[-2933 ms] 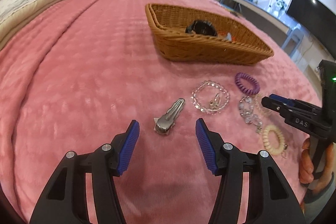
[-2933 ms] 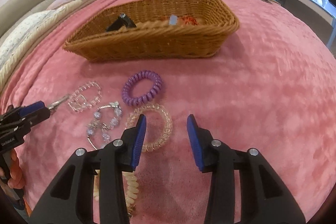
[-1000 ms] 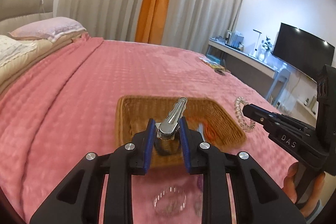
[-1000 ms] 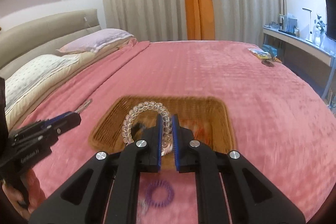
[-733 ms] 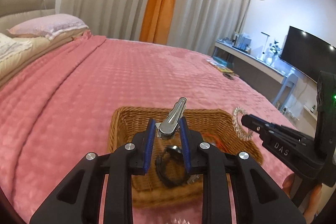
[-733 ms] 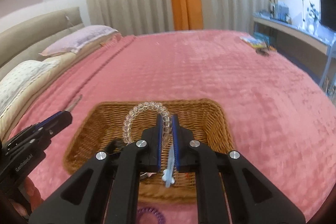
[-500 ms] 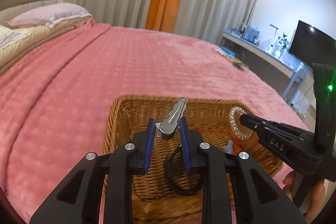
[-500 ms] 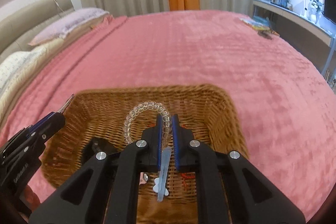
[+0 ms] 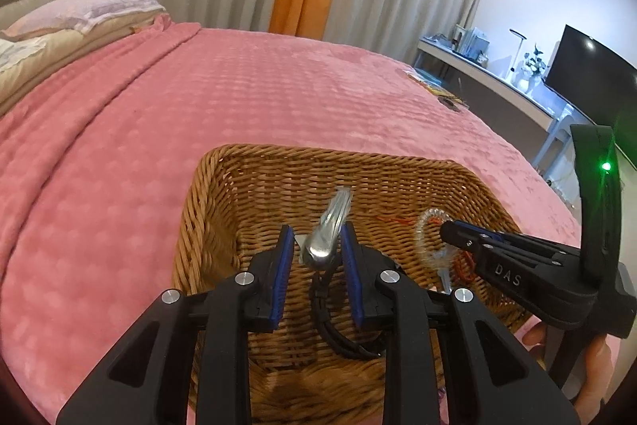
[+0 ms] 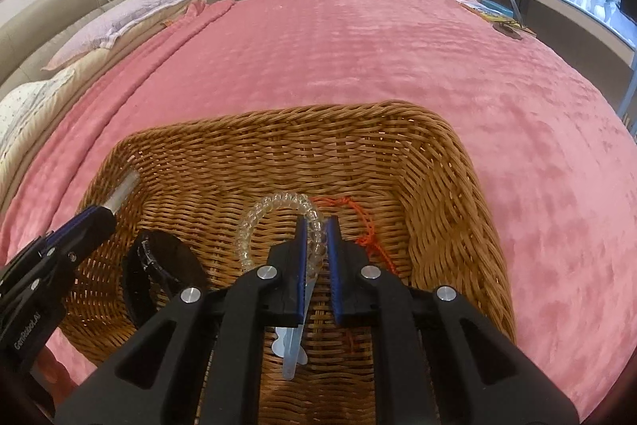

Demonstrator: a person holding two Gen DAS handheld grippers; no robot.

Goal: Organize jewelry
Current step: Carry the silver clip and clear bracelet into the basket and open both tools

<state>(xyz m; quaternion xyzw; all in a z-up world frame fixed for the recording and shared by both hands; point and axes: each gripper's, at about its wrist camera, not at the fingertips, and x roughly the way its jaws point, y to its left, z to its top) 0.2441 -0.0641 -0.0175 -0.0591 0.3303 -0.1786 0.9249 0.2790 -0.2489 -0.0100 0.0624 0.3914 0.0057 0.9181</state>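
Observation:
A wicker basket (image 9: 223,186) (image 10: 450,186) sits on the pink bedspread. My left gripper (image 9: 316,243) hangs over the basket's left part, its jaws slightly parted around a silver hair clip (image 9: 330,226) that looks blurred and loose. My right gripper (image 10: 317,239) hangs over the basket's middle, its jaws parted a little around a clear beaded bracelet (image 10: 262,212). In the left wrist view the right gripper (image 9: 448,232) and the bracelet (image 9: 428,237) show at right. In the right wrist view the left gripper (image 10: 99,218) and clip (image 10: 123,190) show at left.
Inside the basket lie a black hair tie (image 10: 159,265), an orange cord (image 10: 364,226) and a pale blue clip (image 10: 292,349). Pillows (image 9: 79,10) lie at the far left. A desk and TV (image 9: 585,74) stand to the right of the bed.
Both grippers came down lower over the basket. Both jaws have opened a little, and the hair clip and the bracelet have begun to slip loose.

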